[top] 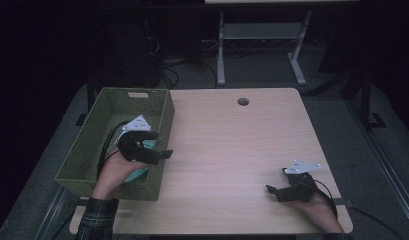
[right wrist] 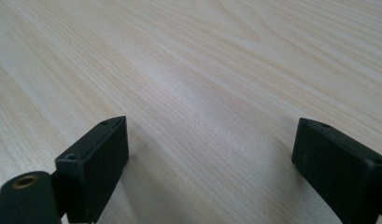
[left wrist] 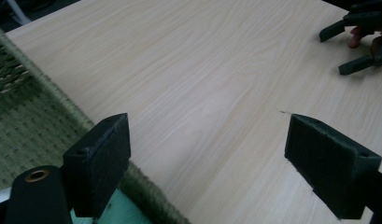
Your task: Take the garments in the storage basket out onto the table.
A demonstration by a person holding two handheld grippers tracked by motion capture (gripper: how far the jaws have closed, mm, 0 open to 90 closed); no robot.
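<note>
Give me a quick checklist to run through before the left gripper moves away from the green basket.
1. Left gripper open: ok, jaws stand wide apart in the left gripper view.
2. Left gripper empty: ok, nothing between the jaws.
3. Teal item inside the green basket: ok, though what it is, cannot tell.
4. Left gripper clear of the basket's rim: cannot tell, it hangs right over the near wall.
5. Right gripper open and out of the way: ok, low over the table on the far side.
</note>
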